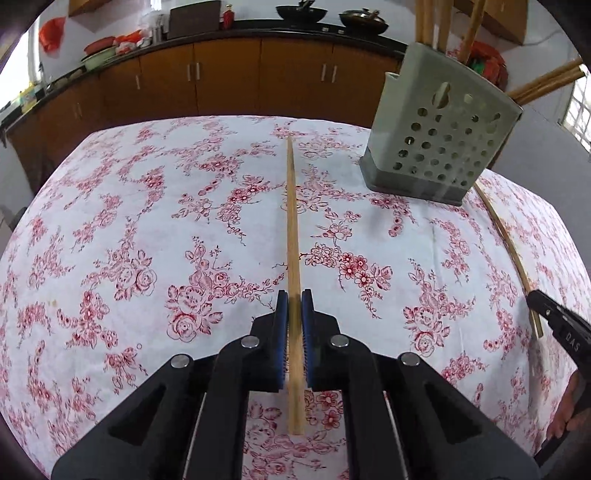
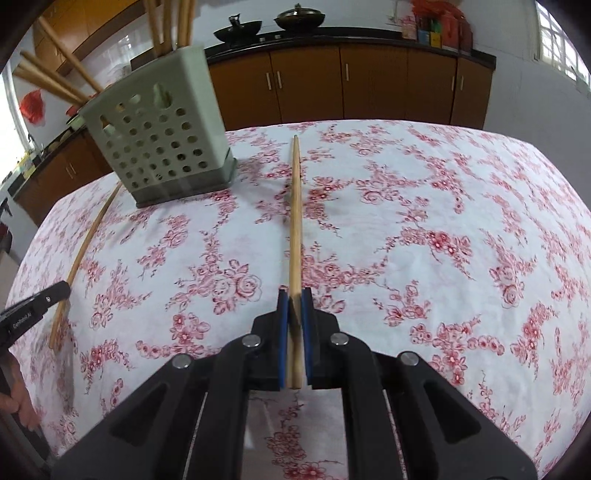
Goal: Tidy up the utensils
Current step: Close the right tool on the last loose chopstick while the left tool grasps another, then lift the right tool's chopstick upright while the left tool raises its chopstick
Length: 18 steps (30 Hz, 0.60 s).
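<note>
My left gripper pinches one chopstick tight. My right gripper pinches another chopstick. Both sticks point straight ahead over the flowery tablecloth. The holder with more sticks stands ahead, between my grippers.

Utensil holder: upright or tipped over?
Upright: the utensil holder stands on its base on the tablecloth, chopsticks sticking out its top.
</note>
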Available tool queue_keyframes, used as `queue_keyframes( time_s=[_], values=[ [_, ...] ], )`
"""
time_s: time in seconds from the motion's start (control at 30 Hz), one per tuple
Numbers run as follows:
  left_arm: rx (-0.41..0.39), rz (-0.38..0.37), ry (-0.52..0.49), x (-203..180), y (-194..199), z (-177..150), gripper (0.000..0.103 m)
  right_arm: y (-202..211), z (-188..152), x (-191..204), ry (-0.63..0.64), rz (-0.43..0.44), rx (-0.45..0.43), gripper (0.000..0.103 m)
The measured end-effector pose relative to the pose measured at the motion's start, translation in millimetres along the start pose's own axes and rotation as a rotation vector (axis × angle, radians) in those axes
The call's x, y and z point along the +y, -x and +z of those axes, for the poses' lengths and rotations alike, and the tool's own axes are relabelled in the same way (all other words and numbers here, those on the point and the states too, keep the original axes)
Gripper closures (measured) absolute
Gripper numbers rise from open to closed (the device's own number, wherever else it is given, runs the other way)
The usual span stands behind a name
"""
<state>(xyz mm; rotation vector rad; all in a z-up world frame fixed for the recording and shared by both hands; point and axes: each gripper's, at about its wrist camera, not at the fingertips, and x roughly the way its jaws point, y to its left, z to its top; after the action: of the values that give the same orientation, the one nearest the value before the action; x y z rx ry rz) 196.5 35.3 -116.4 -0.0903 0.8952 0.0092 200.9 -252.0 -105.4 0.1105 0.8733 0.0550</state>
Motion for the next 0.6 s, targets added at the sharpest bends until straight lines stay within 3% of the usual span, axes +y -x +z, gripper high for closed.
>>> queue_keyframes(
  time_s=[0.6],
  values=[
    [-0.024, 0.008, -0.035, -4.7, 1.0, -2.4, 0.093, -0.1, -0.4, -1.0, 0.004, -0.004, 0.001, 0.094]
  ],
)
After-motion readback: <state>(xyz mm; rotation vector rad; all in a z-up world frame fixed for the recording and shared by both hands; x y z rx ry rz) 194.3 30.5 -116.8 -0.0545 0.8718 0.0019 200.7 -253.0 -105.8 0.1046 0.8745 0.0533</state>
